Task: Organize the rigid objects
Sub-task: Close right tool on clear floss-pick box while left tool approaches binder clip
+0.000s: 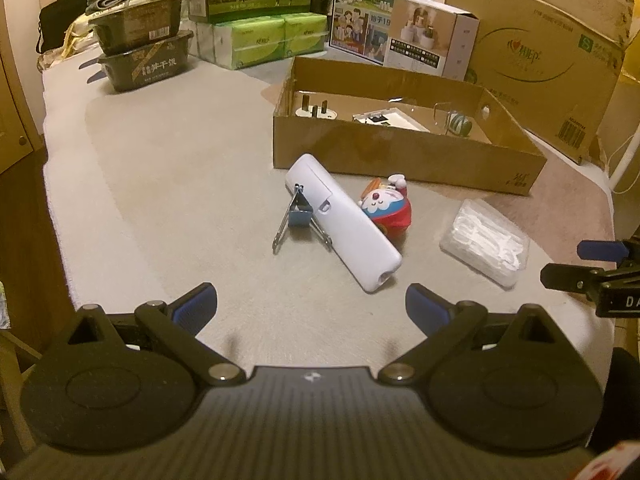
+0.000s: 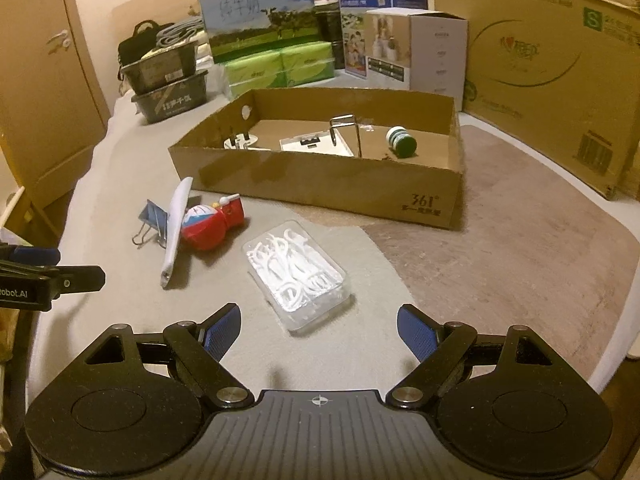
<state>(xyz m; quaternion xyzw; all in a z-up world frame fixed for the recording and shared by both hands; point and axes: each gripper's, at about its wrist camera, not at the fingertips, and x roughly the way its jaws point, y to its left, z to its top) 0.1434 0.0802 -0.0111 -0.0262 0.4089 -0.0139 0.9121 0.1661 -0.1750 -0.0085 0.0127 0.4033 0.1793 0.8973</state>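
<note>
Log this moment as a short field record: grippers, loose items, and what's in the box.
left gripper: jaws open, empty, facing the white remote
right gripper: jaws open, empty, just short of the clear floss-pick case
loose on table: blue binder clip, remote leaning on a red and blue toy figure, floss-pick case
cardboard box: holds a white plug, a flat white item, a green-capped bottle
</note>
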